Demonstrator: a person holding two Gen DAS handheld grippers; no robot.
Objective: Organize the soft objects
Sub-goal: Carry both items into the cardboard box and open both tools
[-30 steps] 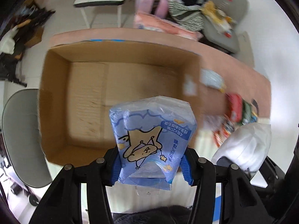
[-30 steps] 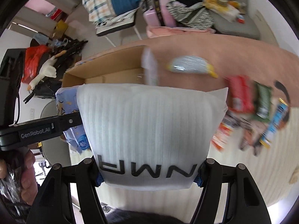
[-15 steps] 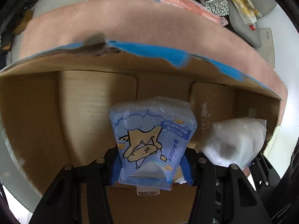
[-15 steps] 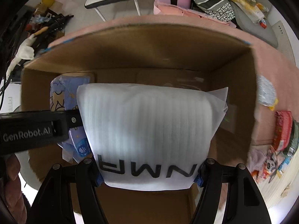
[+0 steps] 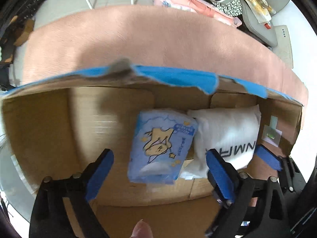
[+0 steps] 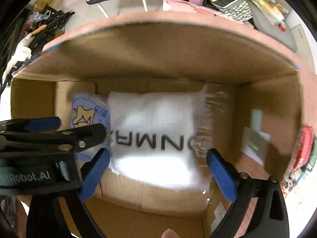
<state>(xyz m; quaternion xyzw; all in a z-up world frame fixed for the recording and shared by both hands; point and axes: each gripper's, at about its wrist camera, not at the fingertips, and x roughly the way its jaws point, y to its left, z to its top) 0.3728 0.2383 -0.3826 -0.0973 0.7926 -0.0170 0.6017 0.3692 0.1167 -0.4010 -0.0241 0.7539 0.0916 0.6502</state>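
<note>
Both sets of fingers apart; we see blue pack [image 5: 161,148] at 12 o'clock of left gripper [image 5: 158,170]; white pillow [image 6: 156,138] at 12 of right gripper [image 6: 157,170]; both inside box [image 5: 39,130].

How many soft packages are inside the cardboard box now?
2: the blue tissue pack on the left and the white foam package touching its right side. None else shows inside the cardboard box.

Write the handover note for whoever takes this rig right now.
Left gripper: jaws open, holding nothing.
Right gripper: jaws open, holding nothing.
Blue tissue pack and white foam bag lie side by side, touching, inside the cardboard box.
Done: both are in the box.
Left: colourful packets lie outside the box's right wall; check whether they belong in it.
</note>
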